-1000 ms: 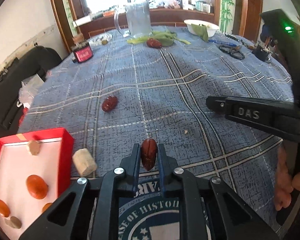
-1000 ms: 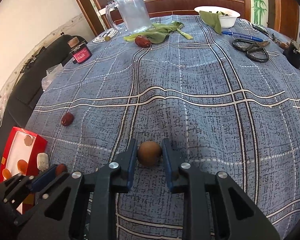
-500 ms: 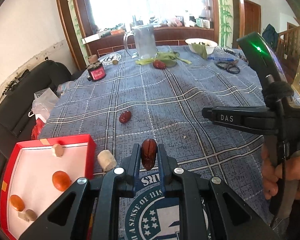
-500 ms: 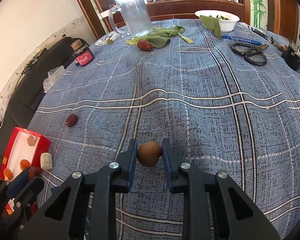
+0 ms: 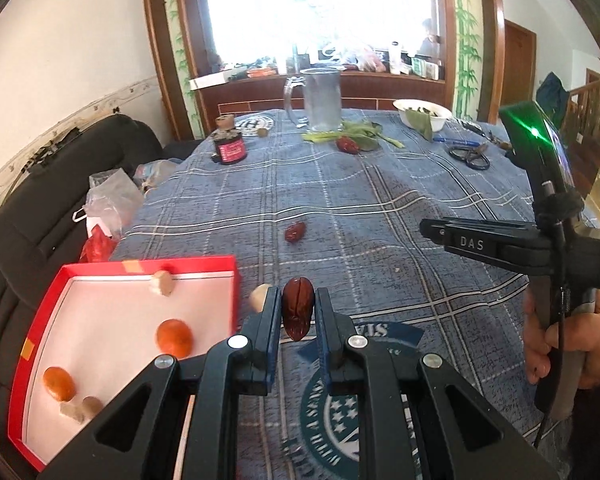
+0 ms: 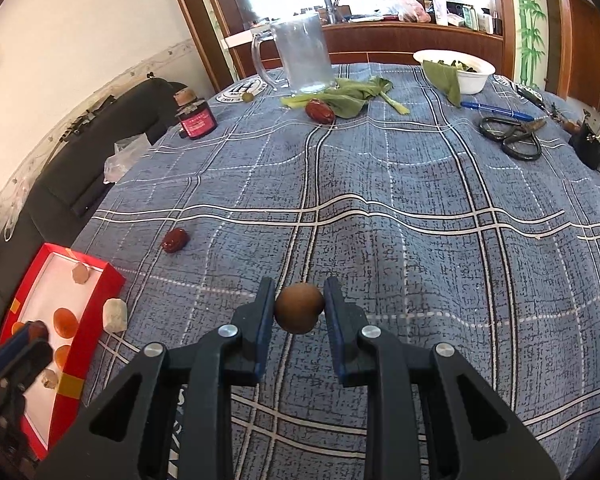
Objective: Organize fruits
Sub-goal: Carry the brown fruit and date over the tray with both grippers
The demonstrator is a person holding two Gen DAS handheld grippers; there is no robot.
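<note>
Left gripper (image 5: 297,312) clenched on a dark red date (image 5: 297,313), held upright above the blue plaid tablecloth (image 5: 380,200), just right of the red tray (image 5: 40,332) at 9 o'clock; tray holds orange fruits (image 5: 174,337) and pale lumps; right gripper (image 6: 299,309) grasping a round brown fruit (image 6: 299,308) over mid-table; loose date (image 6: 175,240) at 10 o'clock; another date (image 6: 319,110) at 12 o'clock beside the glass pitcher (image 6: 302,60).

We hold our left gripper (image 5: 298,312) low at the near left, jaws closed on a dark red date (image 5: 297,313). Our right gripper (image 6: 299,308), gripped by our hand (image 5: 568,348), pinches a round brown fruit (image 6: 299,307).
</note>
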